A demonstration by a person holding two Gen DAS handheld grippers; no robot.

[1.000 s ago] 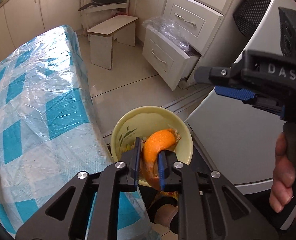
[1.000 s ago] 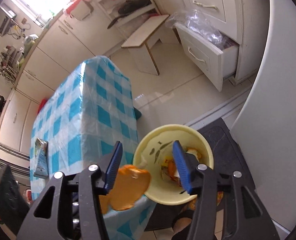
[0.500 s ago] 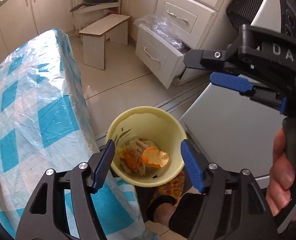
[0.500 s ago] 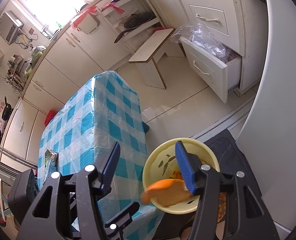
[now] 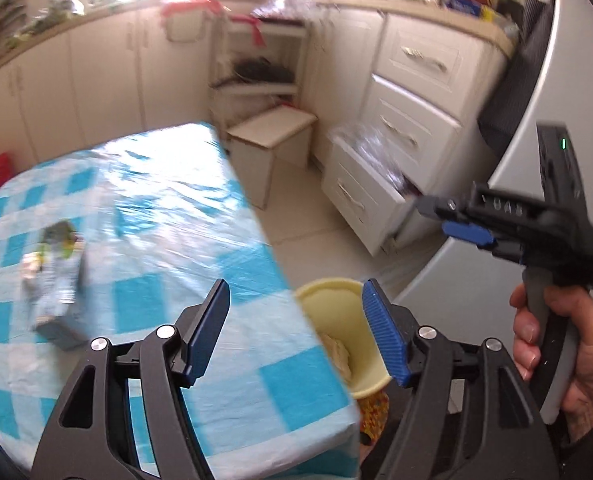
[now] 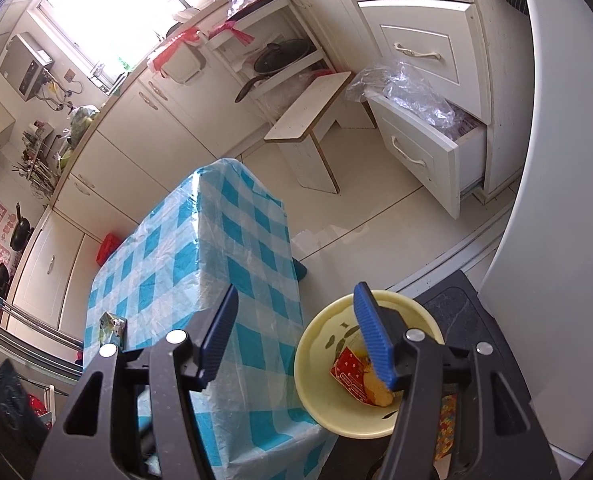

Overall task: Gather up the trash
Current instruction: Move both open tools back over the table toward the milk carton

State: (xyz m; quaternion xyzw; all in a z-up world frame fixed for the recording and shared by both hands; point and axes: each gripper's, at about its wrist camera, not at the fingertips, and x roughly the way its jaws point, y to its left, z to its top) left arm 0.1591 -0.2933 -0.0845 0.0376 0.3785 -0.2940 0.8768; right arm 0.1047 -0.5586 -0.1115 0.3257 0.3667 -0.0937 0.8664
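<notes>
A yellow bin (image 6: 324,384) stands on the floor beside the table's near right corner; it also shows in the left wrist view (image 5: 336,304). Inside lie a red wrapper (image 6: 346,372) and orange peel (image 6: 376,390). My left gripper (image 5: 296,328) is open and empty, above the table edge next to the bin. My right gripper (image 6: 296,332) is open and empty, above the bin and table corner; it shows from the side in the left wrist view (image 5: 468,236). A crushed drink carton (image 5: 54,276) lies on the blue checked table (image 5: 144,208), also in the right wrist view (image 6: 112,328).
An open white drawer (image 6: 420,152) with clear plastic sticks out at the right. A low white stool (image 6: 308,128) stands on the tiled floor beyond the table. A white appliance (image 6: 556,240) is at the right, with a black mat (image 6: 456,300) by the bin.
My left gripper opened and let the orange peel drop into the bin, then swung left and up toward the table. The right gripper rose slightly, still open.
</notes>
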